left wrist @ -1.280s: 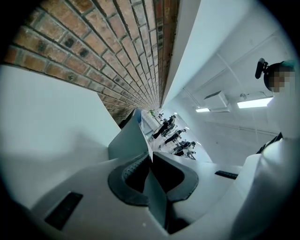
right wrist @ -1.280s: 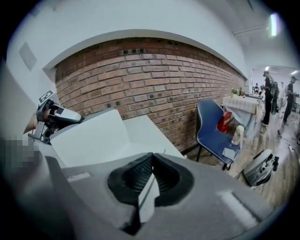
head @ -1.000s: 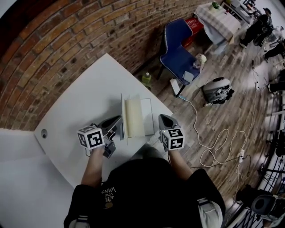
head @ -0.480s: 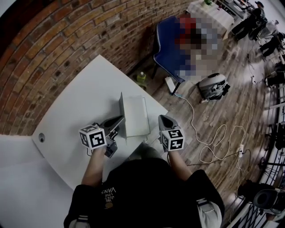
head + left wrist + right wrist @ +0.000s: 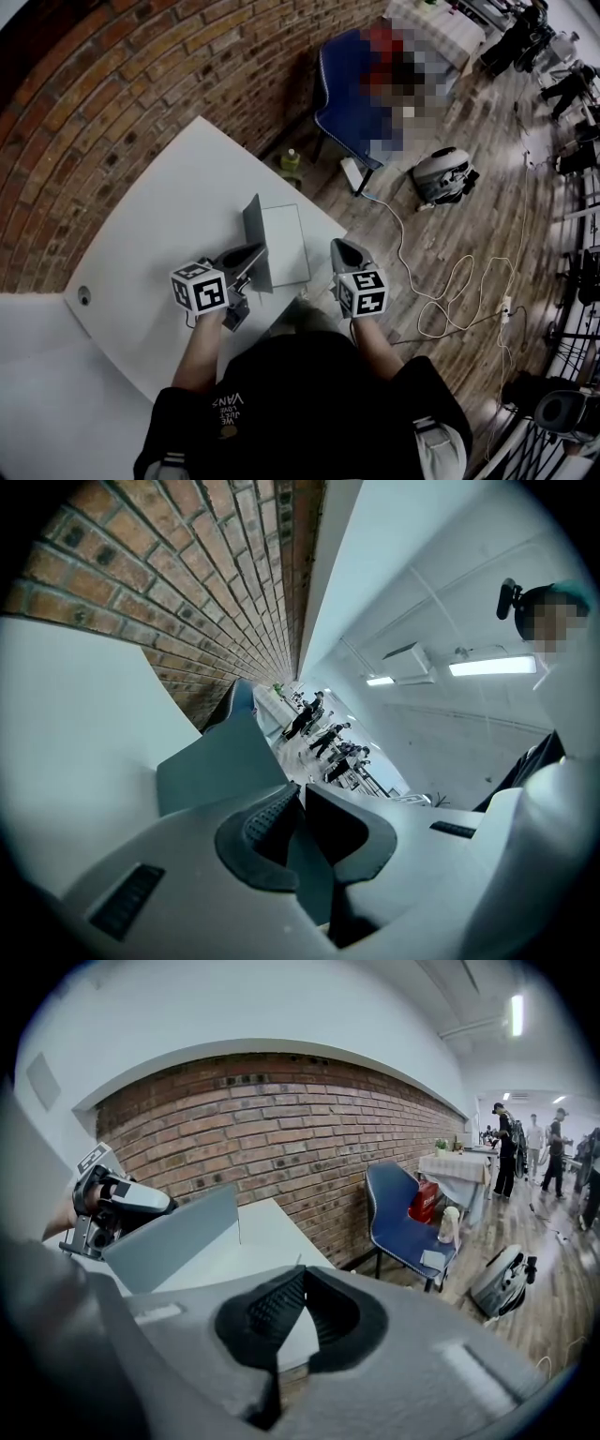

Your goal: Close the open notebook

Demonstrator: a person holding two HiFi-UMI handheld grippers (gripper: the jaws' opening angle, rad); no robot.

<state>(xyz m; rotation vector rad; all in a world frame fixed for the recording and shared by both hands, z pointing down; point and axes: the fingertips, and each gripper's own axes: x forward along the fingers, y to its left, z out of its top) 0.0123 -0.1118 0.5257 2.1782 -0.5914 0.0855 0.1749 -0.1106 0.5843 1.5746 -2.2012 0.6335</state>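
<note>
On the table [image 5: 159, 216], notebook [image 5: 286, 246]: light, we judge; cover [image 5: 255, 234] stiff, hinged.
Left gripper [image 5: 299, 795]: pinches the raised cover's edge, a good hold.
Right gripper [image 5: 302, 1275]: closed, empty.

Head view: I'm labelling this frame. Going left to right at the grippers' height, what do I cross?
Round hole in the white table → left gripper → notebook → right gripper → wooden floor.
</note>
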